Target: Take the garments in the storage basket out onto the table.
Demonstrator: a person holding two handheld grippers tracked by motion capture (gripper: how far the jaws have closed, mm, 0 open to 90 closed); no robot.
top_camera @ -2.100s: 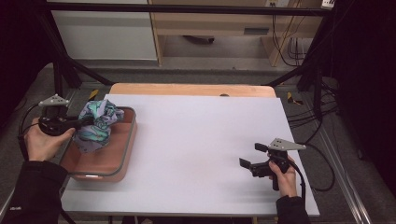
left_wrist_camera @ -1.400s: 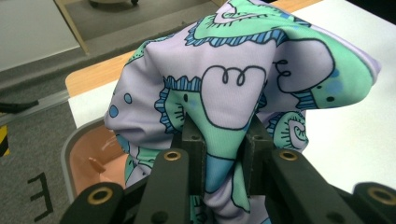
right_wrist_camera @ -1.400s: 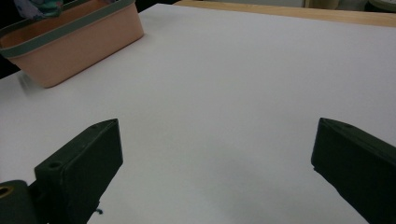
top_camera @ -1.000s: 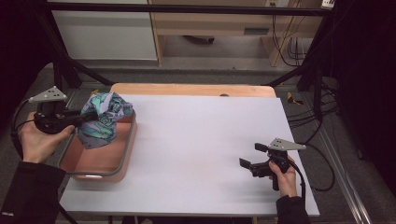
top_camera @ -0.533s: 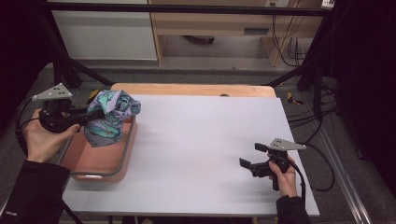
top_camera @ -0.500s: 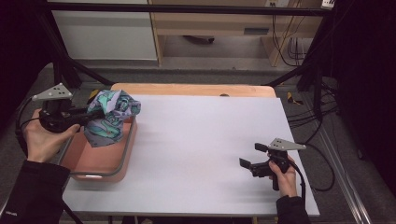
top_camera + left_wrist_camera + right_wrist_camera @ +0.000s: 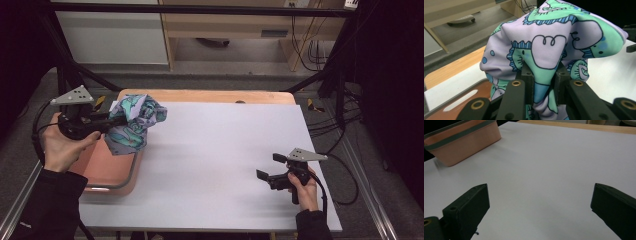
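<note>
Left gripper, at the upper left of the high view, clamps the crumpled lilac-and-green patterned cloth, which has risen and shifted rightward, now hanging over the right rim of the salmon-pink plastic tray. Right gripper, jaws wide apart, stays unmoved over the white tabletop at lower right.

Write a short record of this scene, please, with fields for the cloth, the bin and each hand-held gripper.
cloth: patterned lilac and green cloth, bunched, lifted above the bin
bin: pink bin, at the table's left edge
left hand-held gripper: left hand-held gripper, jaws shut on a fold of the cloth
right hand-held gripper: right hand-held gripper, jaws open, nothing between them, low over the white table
</note>
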